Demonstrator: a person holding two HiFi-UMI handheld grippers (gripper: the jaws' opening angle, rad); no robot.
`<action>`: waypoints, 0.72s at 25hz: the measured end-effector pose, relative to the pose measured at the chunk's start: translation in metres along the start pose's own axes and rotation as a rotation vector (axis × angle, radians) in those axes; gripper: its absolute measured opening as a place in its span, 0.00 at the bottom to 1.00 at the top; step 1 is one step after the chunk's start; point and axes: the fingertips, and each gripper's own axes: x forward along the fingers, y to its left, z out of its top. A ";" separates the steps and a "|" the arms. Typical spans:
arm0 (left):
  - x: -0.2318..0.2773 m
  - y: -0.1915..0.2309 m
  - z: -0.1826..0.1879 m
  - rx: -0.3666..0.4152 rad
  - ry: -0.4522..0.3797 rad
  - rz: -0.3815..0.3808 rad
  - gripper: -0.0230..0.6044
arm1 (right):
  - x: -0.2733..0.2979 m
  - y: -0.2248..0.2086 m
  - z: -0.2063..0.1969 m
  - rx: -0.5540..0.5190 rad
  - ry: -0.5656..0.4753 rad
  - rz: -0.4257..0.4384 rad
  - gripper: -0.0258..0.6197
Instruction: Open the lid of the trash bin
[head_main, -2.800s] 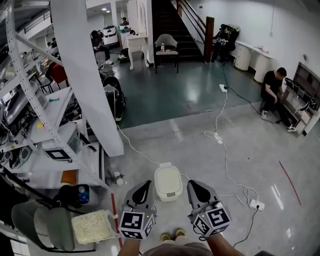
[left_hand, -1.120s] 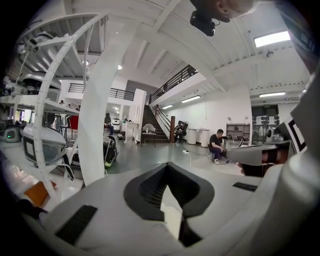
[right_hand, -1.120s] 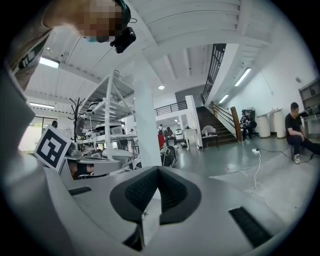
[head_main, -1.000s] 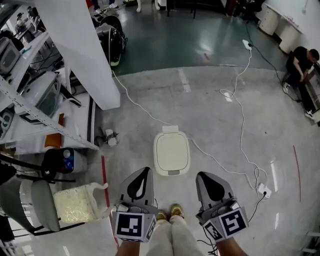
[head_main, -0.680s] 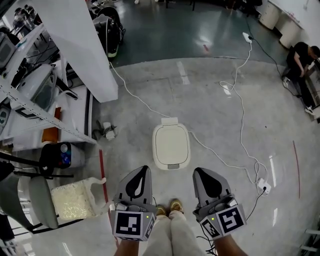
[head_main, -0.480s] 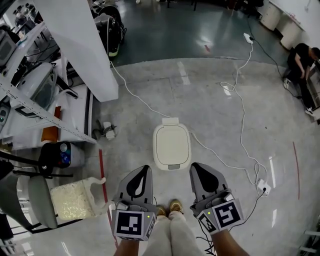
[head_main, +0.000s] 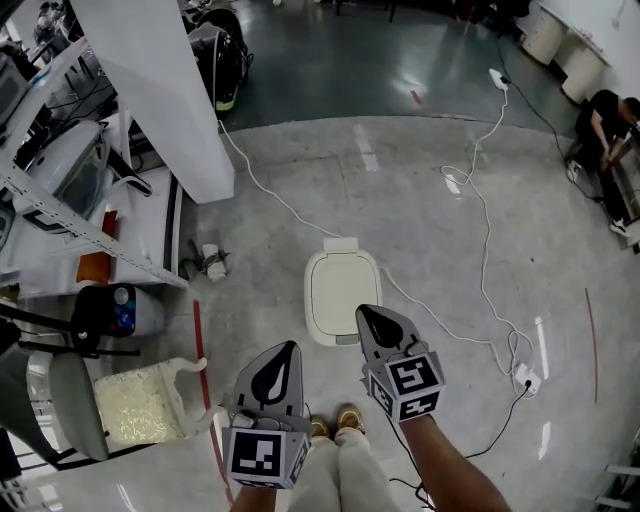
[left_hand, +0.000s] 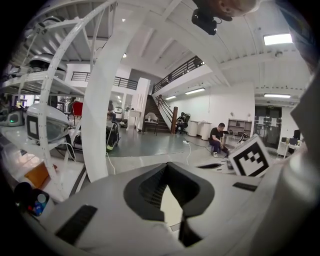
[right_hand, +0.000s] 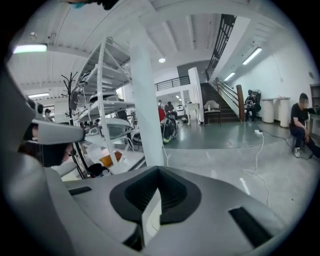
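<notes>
The white trash bin (head_main: 342, 292) stands on the grey floor directly ahead of the person's shoes (head_main: 336, 424). Its rounded lid (head_main: 342, 280) lies flat and closed. The hinge block seems to be at the far end, so the near rim is probably the edge to lift.

The right gripper (head_main: 370, 318) reaches forward with its tip over the bin's near right corner. From the head view I cannot tell whether it touches. Its jaws are pressed together at the tips with nothing between them. The left gripper (head_main: 287, 356) hangs lower and further back, well short of the bin, and its jaws are likewise together and empty.

With the jaws together, the tip can work as a wedge. The best approach is probably to slide it under the near lip at the middle, not the corner, so the lid rises evenly. Then sweep up and away along the hinge's arc. The bin looks light, so a push that is too horizontal may shove it along the floor. The left gripper could steady the body.

A white cable (head_main: 430, 318) runs just beside the bin's right side and should be kept clear.
</notes>
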 end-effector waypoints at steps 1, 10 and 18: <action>0.001 0.001 -0.004 -0.003 0.004 0.001 0.03 | 0.011 -0.003 -0.011 -0.004 0.031 -0.001 0.09; 0.012 0.007 -0.035 -0.017 0.034 0.003 0.03 | 0.078 -0.019 -0.142 0.061 0.361 -0.007 0.09; 0.015 0.007 -0.061 -0.018 0.127 -0.012 0.03 | 0.078 -0.018 -0.250 0.105 0.582 -0.030 0.09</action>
